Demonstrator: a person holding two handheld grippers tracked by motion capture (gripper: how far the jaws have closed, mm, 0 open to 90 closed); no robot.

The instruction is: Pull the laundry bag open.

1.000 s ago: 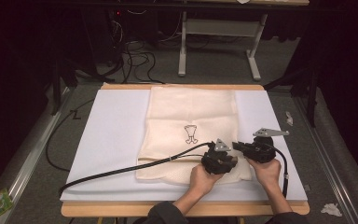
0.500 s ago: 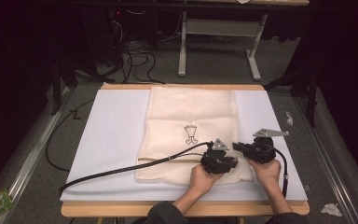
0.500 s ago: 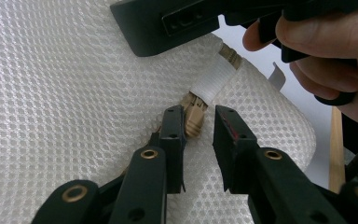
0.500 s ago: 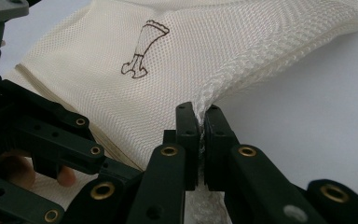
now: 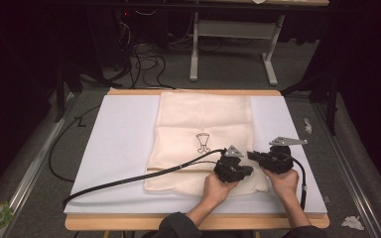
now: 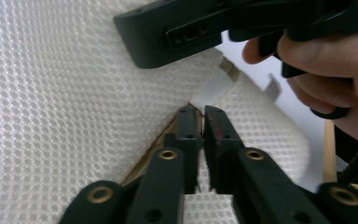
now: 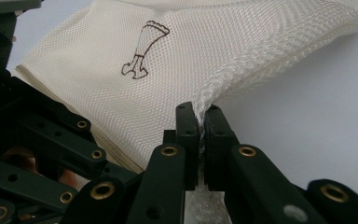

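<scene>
A cream mesh cloth [image 5: 203, 129] with a small dark drawing [image 5: 203, 143] lies spread on the white sheet [image 5: 124, 144] covering the desk [image 5: 129, 221], reaching from the far edge toward the near right. At its near right corner, the left gripper [image 6: 204, 114] has its jaws closed on the cloth's edge, and the right gripper [image 7: 200, 114], just beside it, is likewise pinched on a bunched fold of mesh.

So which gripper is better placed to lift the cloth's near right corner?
Right, probably: the right gripper is shut on the mesh cloth at its right edge, while the left gripper pinches farther in.
</scene>
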